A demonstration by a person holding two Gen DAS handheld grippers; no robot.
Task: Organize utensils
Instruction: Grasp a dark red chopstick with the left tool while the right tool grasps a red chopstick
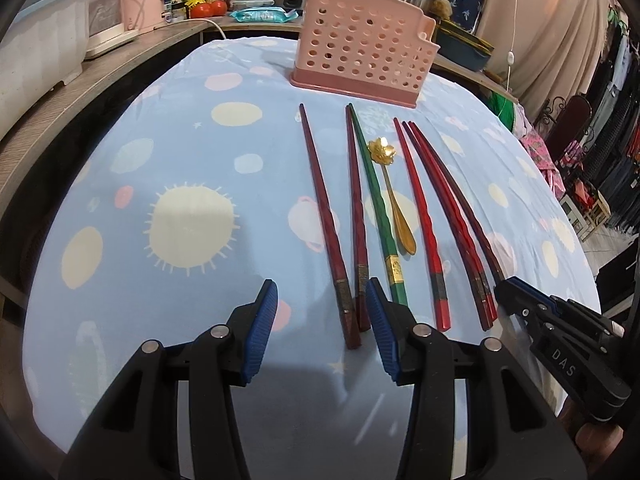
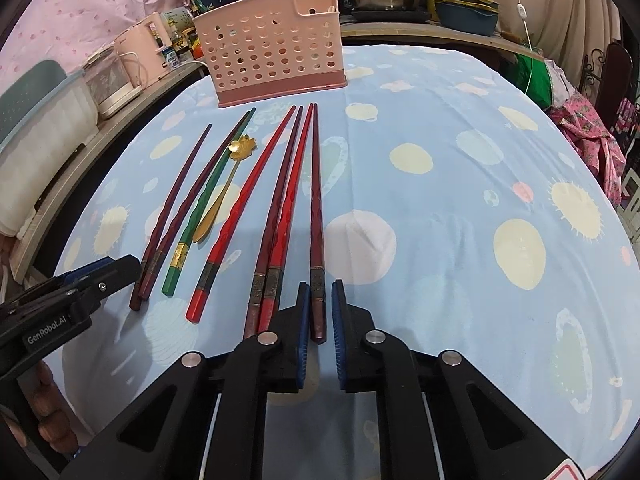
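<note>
Right gripper (image 2: 321, 312) narrowly parted around the butt of the dark red chopstick (image 2: 316, 200); left gripper (image 1: 322, 312) spread wide, holding nothing.

Chopsticks look light, stiff, lacquer-slick: grip the banded thick end. Gold spoon (image 1: 394, 200) lies ahead; pink holder (image 1: 360, 48) stands beyond on the surface (image 1: 180, 140).

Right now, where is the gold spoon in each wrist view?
Left wrist: gold spoon lies right of centre, between the green chopstick and a red one, flower end toward the pink basket.
Right wrist: spoon lies left of centre, just right of the green chopstick.
Shared landmark: the pink basket, standing beyond the chopstick tips in both views.
</note>
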